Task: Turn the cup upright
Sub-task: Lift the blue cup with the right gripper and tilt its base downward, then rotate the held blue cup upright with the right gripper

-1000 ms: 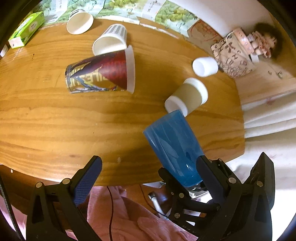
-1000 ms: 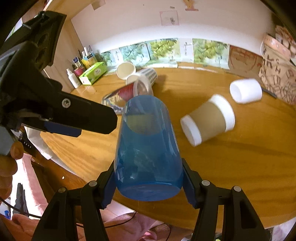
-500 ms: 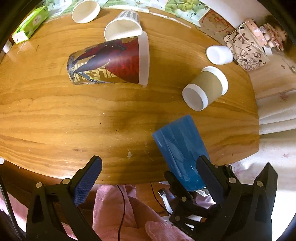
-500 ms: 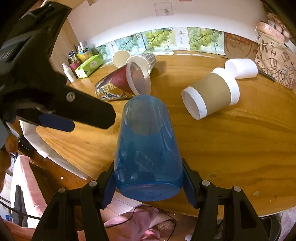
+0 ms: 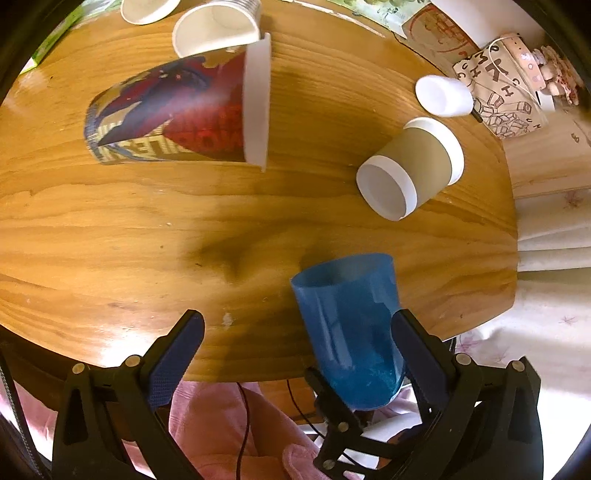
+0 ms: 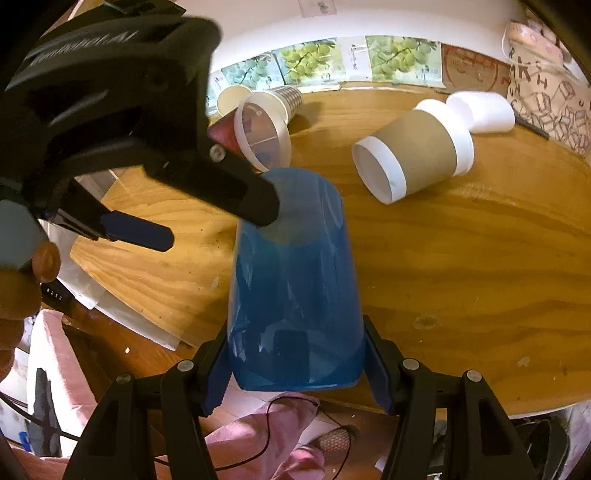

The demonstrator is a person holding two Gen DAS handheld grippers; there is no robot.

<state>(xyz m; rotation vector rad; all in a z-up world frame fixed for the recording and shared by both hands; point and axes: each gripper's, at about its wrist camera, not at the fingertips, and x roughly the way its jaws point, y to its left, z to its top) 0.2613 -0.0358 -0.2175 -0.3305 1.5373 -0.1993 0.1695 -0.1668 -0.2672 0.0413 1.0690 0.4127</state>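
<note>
A translucent blue cup (image 6: 295,288) is clamped between my right gripper's fingers (image 6: 295,365), base toward the camera and open mouth pointing away over the wooden table (image 6: 461,266). In the left wrist view the same blue cup (image 5: 351,325) sits just inside my left gripper's right finger, tilted, at the table's near edge. My left gripper (image 5: 295,354) is open wide and holds nothing; it also shows in the right wrist view (image 6: 207,206), with one finger overlapping the cup's far end.
Several cups lie on their sides: a red printed paper cup (image 5: 177,118), a brown-sleeved cup (image 5: 410,170), a small white cup (image 5: 443,96) and a striped cup (image 5: 214,33). A patterned bag (image 5: 502,99) sits at the far right. Pink cloth (image 5: 221,424) lies below the table edge.
The blue cup has tilted further in my right gripper and come back toward the table's near edge. My left gripper has moved closer, and its finger now overlaps the cup's far end.
</note>
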